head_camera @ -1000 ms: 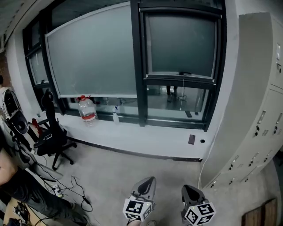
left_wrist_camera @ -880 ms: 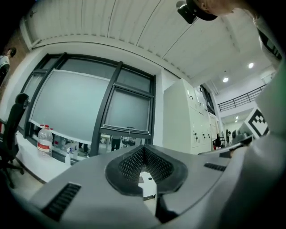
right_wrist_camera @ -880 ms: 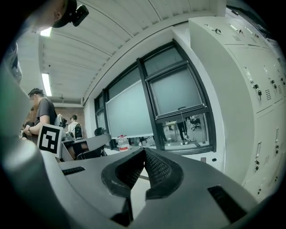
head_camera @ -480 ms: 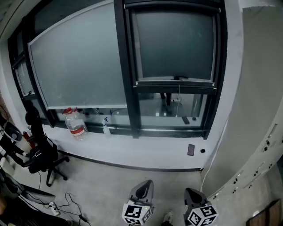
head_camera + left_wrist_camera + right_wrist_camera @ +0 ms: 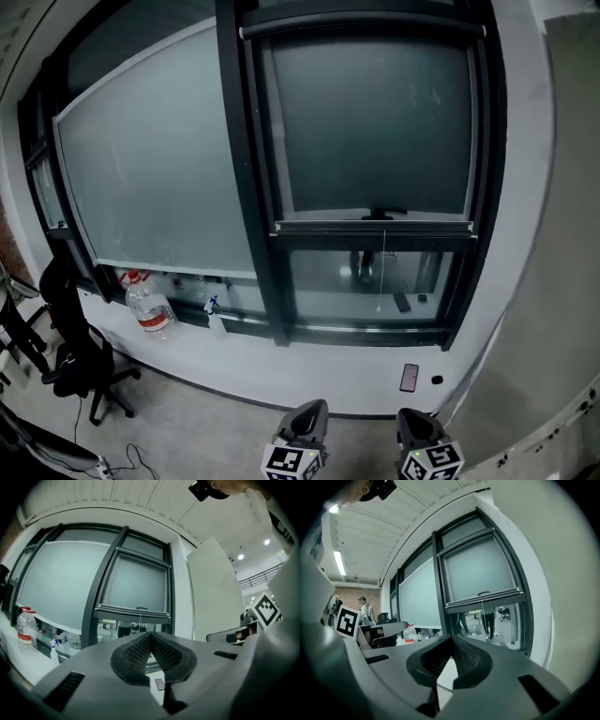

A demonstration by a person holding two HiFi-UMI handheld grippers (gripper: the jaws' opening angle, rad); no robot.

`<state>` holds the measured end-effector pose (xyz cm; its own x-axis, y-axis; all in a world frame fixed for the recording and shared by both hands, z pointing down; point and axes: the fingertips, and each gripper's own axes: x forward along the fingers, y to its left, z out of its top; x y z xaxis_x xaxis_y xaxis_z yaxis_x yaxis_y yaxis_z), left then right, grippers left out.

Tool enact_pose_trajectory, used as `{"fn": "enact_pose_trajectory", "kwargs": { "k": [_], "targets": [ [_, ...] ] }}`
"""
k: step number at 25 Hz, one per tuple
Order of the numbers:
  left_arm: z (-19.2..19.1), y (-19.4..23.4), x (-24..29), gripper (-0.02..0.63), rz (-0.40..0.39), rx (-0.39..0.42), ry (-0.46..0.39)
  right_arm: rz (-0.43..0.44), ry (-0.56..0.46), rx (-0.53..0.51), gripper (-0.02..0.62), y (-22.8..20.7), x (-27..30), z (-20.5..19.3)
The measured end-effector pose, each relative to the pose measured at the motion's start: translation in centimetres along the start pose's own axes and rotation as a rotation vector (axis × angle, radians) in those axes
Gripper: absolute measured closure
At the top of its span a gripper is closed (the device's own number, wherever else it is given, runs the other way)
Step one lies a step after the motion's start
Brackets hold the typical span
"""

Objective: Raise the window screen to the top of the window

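A clear plastic bottle [image 5: 150, 309] stands on the white sill [image 5: 281, 364]. The left tool [image 5: 312, 410] and right tool [image 5: 411, 418] are each pressed together, empty. The flat grey window screen [image 5: 375, 131] covers the right pane's upper half.

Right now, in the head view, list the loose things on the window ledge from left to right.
water bottle → spray bottle → phone

Dim, even indoor light; strong fisheye bending at edges, gripper views vignetted.
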<state>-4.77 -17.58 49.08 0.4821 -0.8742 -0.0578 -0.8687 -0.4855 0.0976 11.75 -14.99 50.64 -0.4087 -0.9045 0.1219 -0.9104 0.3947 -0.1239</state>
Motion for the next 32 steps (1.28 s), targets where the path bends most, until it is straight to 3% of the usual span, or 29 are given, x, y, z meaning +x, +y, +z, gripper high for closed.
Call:
{"fn": "enact_pose_trajectory", "kwargs": {
  "k": [6, 13, 20, 24, 27, 28, 30, 32],
  "targets": [
    [1.0, 1.7, 7.9, 0.603, 0.014, 0.019, -0.017, -0.024, -0.019, -0.020, 0.589, -5.4, 5.8, 2.4],
    [0.8, 4.2, 18.8, 0.603, -0.031, 0.041, -0.031, -0.048, -0.086, 0.021, 0.589, -12.5, 13.6, 5.9],
    [4.4, 10.4, 33.6, 0.603, -0.047, 0.108, -0.087, -0.074, -0.146, -0.148, 0.589, -19.5, 25.4, 13.8],
    [7.1, 12.7, 42.0, 0.603, -0.077, 0.278, -0.099, -0.107, -0.143, -0.308, 0.589, -23.7, 32.1, 18.4],
    [7.5, 13.4, 47.3, 0.603, -0.139, 0.482, -0.007, 0.092, -0.031, -0.492, 0.589, -23.5, 36.8, 19.2],
    [7.3, 13.6, 48.8, 0.603, -0.156, 0.560, 0.037, 0.135, 0.023, -0.572, 0.588, -23.6, 38.1, 19.3],
    [7.1, 14.3, 51.2, 0.596, -0.178, 0.718, 0.115, 0.134, 0.125, -0.780, 0.572, -24.7, 40.4, 19.9],
    [7.1, 15.0, 52.9, 0.517, -0.188, 0.871, 0.179, 0.100, 0.236, -0.988, 0.522, -26.6, 42.4, 20.3]
  ]
}}
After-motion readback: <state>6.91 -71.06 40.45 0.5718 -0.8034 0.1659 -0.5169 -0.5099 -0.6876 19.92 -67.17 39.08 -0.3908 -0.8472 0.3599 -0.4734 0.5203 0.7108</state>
